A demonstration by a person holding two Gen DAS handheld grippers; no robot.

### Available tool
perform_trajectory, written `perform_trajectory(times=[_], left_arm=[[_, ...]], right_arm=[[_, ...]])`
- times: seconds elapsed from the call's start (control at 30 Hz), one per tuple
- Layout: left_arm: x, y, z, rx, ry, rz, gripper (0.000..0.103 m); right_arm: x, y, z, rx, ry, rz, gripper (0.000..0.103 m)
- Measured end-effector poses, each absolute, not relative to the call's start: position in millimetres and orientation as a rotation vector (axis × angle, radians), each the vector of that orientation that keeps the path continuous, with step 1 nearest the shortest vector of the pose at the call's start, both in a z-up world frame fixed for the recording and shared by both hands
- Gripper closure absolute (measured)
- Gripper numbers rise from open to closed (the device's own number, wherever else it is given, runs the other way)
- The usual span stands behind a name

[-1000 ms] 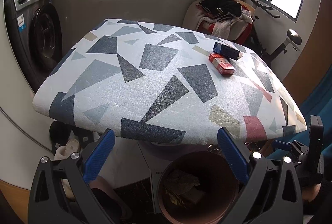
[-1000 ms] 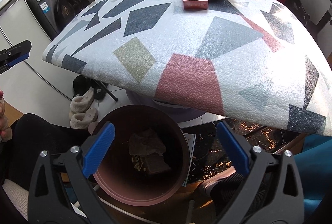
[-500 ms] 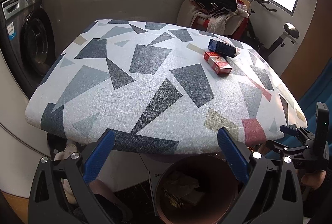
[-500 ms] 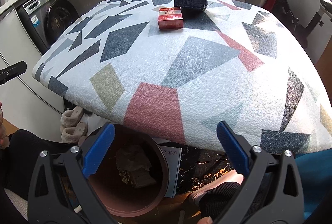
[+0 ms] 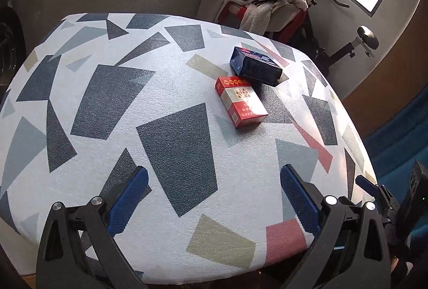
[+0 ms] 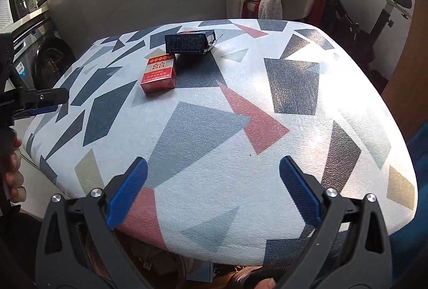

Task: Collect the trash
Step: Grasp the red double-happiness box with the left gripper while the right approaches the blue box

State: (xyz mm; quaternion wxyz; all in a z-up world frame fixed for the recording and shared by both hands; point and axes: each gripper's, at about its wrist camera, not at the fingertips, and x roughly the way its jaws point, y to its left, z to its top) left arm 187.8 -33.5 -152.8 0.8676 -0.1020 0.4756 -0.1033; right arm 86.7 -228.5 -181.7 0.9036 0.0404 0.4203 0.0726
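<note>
Left wrist view shows the left claw [image 5: 214, 188] spread wide and empty over the pebbled, geometric-patterned tabletop [image 5: 165, 134]; the right claw [image 6: 213, 182] gapes likewise, holding nothing. A glossy red box [image 5: 240, 105] lies flat, touching a dark blue box [image 5: 255, 65] behind it.

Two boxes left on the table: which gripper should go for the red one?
Probably left. The red box lies ahead of the left gripper and looks nearer there than from the right gripper. Both are open and empty.
</note>
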Motion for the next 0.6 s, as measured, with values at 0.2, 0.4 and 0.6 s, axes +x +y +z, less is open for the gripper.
perform_trajectory(times=[0.2, 0.4, 0.6], left_arm=[[266.6, -93.2, -169.6, -0.143, 1.024, -0.211, 0.006], [320.9, -113.9, -197.1, -0.111, 1.079, -0.11, 0.006], [336.6, -124.7, -217.0, -0.032, 1.114, -0.053, 0.016]], right_arm=[[105.4, -258.8, -180.5, 0.141, 0.864, 0.109, 0.006], [113.5, -273.6, -182.3, 0.148, 0.862, 0.097, 0.006], [122.3, -282.8, -185.5, 0.148, 0.873, 0.086, 0.006]])
